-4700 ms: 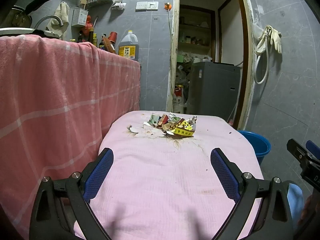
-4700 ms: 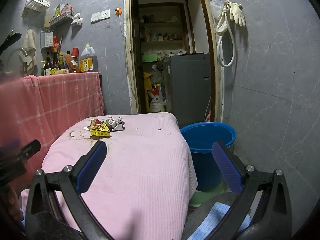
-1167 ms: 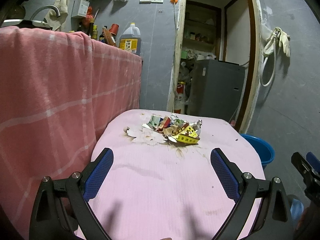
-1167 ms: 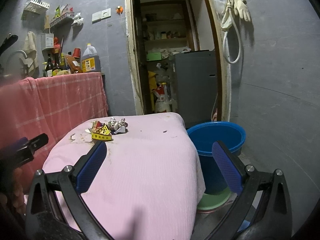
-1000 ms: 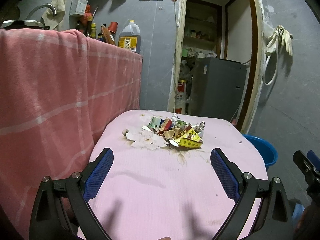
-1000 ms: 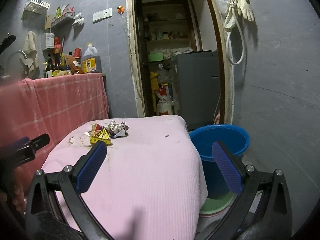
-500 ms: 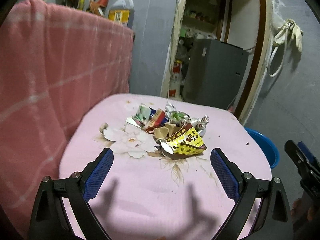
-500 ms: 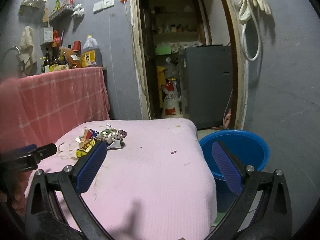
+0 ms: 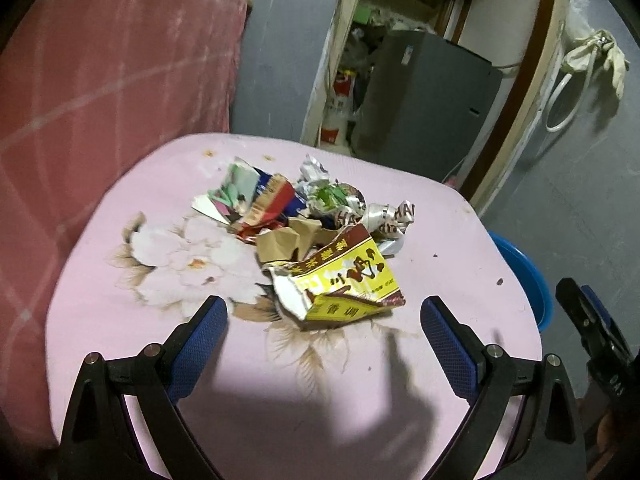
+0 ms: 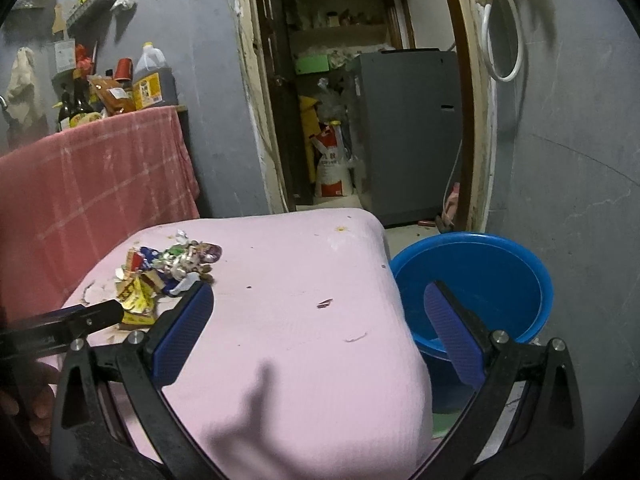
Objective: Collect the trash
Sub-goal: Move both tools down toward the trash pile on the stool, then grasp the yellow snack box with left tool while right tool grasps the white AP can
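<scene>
Nearest in the left wrist view, the left gripper (image 9: 323,322) has its blue-padded fingers (image 9: 198,344) spread wide with nothing between them, aimed at the trash pile (image 9: 308,232) that lies just beyond their tips. The right gripper (image 10: 318,320) is likewise spread wide and empty; it hangs over the near right part of the pink cloth (image 10: 288,320) that covers the counter, and its right finger overlaps the blue bucket (image 10: 472,280) in that view.

The closest piece of the pile is a torn yellow and dark red carton (image 9: 344,280), flattened and creased, with a ragged white edge turned toward the left gripper. It looks light and fairly stiff, so I judge a pinch across its raised folded edge would hold best. Behind it lie a crumpled brown paper scrap (image 9: 284,240), a red wrapper (image 9: 268,208), a pale green and white packet (image 9: 232,192) and silver foil wrappers (image 9: 384,216). These should be very light, soft and crushable, and the foil possibly slippery, so taking a bunched fold seems safer than a flat face. A few small crumbs (image 10: 324,303) lie apart on the cloth.

The whole pile rests on the left far part of the cloth, over a printed flower (image 9: 188,256). Further off, the bucket stands on the floor just beside the counter's right edge, open, with no trash visible in the part that shows
</scene>
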The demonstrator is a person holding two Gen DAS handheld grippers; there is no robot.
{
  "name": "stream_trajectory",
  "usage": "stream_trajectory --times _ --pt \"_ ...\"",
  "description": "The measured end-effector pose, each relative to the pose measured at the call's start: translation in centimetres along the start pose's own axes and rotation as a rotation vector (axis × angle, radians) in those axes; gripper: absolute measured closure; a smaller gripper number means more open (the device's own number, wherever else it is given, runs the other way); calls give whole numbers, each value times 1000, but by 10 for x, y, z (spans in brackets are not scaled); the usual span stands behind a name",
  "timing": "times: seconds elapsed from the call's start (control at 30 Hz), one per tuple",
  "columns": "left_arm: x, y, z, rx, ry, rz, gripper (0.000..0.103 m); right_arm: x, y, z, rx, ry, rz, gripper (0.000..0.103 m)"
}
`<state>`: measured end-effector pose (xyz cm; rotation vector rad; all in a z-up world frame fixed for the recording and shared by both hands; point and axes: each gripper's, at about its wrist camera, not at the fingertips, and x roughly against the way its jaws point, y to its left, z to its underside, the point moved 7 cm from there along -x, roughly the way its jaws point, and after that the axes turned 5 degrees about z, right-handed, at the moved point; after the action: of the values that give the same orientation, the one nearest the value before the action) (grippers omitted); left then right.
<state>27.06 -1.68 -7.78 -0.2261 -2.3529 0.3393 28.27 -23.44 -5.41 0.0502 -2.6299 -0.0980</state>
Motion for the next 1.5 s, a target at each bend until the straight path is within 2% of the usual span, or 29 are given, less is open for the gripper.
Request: stream_trajectory --times 0.13,0.23,0.37,0.43,0.63,0.73,0.9,0.97,1.03,1.1,1.17,1.43,1.5 --pt "-14 -2 -4 5 48 -24 10 -12 -3 2 -12 39 5 0" --pt "-22 -2 -6 15 79 -18 24 -19 -3 3 -24 60 -1 0" --pt "-23 0 -5 42 93 13 32 -27 2 5 -25 94 -16 0" --pt "-21 3 -5 51 90 26 33 -31 6 6 -23 111 -29 0" --pt "-10 16 -7 71 83 33 34 -48 24 11 -21 189 -107 0" --pt "-5 24 -6 90 81 30 45 -56 37 14 3 226 -143 0" --pt "-1 41 -4 118 77 30 45 -74 68 11 55 269 -210 0" --pt "-1 44 -4 120 81 36 49 -79 77 9 65 276 -235 1" --pt "1 45 -4 113 86 43 50 -87 86 7 70 286 -272 4" --pt "1 46 -4 103 89 46 50 -96 95 5 72 301 -301 19" --pt "1 45 -4 99 89 51 50 -103 102 3 71 316 -323 25" --pt "0 43 -4 97 90 61 50 -123 133 -4 113 334 -408 36" --pt "0 44 -4 99 89 62 50 -127 139 -2 136 352 -417 50"
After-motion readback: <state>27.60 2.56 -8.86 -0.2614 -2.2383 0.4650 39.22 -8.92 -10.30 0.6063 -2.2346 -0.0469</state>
